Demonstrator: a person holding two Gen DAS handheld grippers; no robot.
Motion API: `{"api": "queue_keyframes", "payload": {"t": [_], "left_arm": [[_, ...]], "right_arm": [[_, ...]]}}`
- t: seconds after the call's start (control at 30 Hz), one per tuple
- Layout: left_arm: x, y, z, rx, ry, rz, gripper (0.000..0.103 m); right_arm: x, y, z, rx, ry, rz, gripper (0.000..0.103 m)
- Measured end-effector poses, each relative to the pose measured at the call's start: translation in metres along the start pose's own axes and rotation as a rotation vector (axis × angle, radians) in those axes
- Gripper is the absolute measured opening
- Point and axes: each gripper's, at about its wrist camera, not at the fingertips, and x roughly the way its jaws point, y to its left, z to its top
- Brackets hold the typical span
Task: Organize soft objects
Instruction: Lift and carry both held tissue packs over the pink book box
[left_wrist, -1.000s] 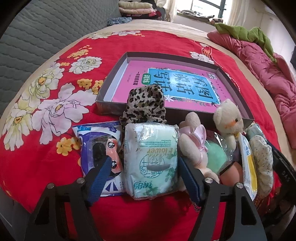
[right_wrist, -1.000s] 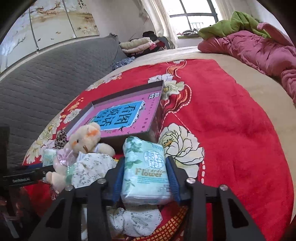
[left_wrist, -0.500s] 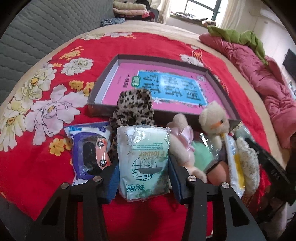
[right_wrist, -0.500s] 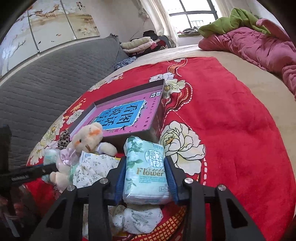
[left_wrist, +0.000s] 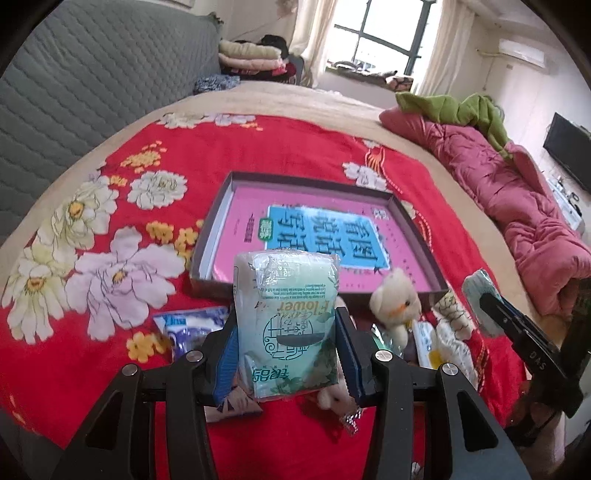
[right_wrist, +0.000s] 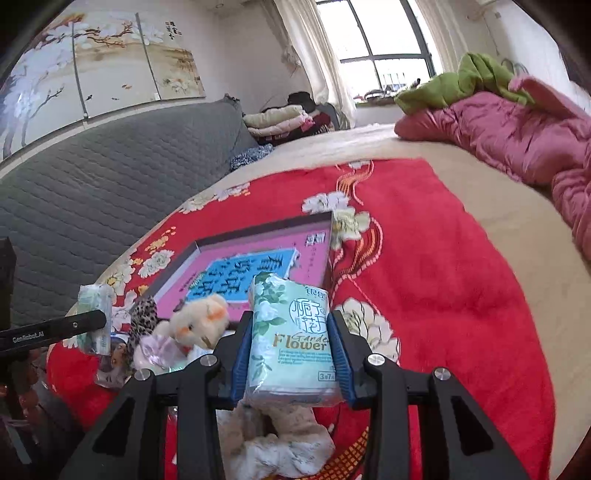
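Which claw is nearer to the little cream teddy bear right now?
Left, though not by much. The left claw, shut on its tissue pack, sits just beside the teddy bear. The right claw, gripping another tissue pack, is slightly further off on the bear's other side.

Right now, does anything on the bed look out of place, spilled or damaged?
Nothing stands out. Each gripper holds an intact tissue pack; the box sits flat, and the toys lie heaped beside it, unsorted.

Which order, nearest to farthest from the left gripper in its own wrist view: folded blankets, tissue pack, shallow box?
1. tissue pack, clamped in the left gripper.
2. shallow box, just beyond on the red blanket.
3. folded blankets, far back, left of the window.
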Motion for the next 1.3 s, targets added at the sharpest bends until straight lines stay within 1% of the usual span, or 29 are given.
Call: {"api": "queue_keyframes", "payload": {"t": [0.2, 0.37, 0.47, 0.67, 0.93, 1.03, 1.07, 1.23, 1.3], "left_arm": [[0.001, 0.009, 0.012, -0.001, -0.024, -0.013, 0.049], [0.011, 0.023, 0.027, -0.024, -0.044, -0.006, 0.049], [0.019, 0.032, 0.038, -0.053, -0.05, -0.018, 0.049], [0.035, 0.044, 0.052, -0.067, -0.048, -0.023, 0.049], [0.052, 0.06, 0.071, -0.033, -0.062, -0.024, 0.049], [0.057, 0.064, 0.079, -0.037, -0.064, -0.053, 0.049], [0.06, 0.066, 0.081, -0.036, -0.062, -0.049, 0.049], [0.071, 0.069, 0.086, -0.008, -0.061, -0.046, 0.049], [0.075, 0.071, 0.086, -0.018, -0.054, -0.059, 0.049]], "right_arm": [[-0.003, 0.02, 0.012, -0.023, -0.027, 0.011, 0.039], [-0.003, 0.033, 0.023, -0.043, -0.039, -0.009, 0.04], [0.0, 0.037, 0.028, -0.042, -0.038, -0.016, 0.04], [0.009, 0.045, 0.033, -0.059, -0.025, -0.045, 0.04], [0.025, 0.058, 0.043, -0.064, -0.02, -0.092, 0.04], [0.031, 0.065, 0.05, -0.078, -0.021, -0.109, 0.04], [0.032, 0.066, 0.052, -0.084, -0.023, -0.117, 0.04], [0.042, 0.073, 0.061, -0.109, -0.018, -0.147, 0.04], [0.047, 0.074, 0.062, -0.115, -0.013, -0.162, 0.04]]}}
